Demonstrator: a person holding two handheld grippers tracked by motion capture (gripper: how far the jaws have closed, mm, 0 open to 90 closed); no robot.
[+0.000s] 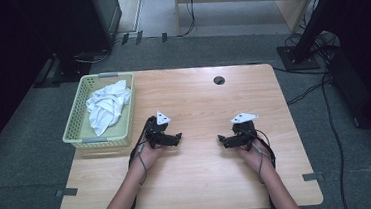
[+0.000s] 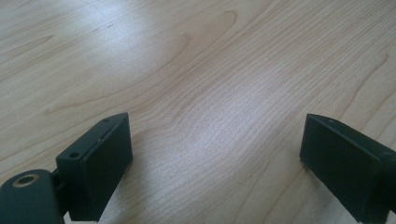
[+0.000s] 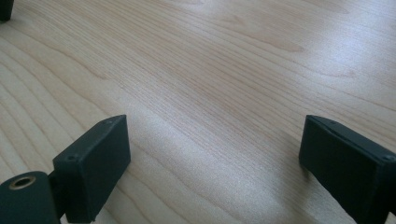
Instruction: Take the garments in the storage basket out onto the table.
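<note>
Forearms enter low; the left tongs (image 1: pixel 177 135) and right tongs (image 1: pixel 221 139), both spread wide, rest on the wooden surface (image 1: pixel 205 183). A green basket (image 1: pixel 77 124) holds white cloth (image 1: pixel 107 104); grey carpet (image 1: pixel 28 167) surrounds.

High view: table (image 1: pixel 198 98) evenly lit from overhead, room corners fall to near black. Slightly soft, mild barrel bend at edges. Gripper views: pale sheen on the wood grain, soft shadows beside the black jaws, near jaws somewhat out of focus.
</note>
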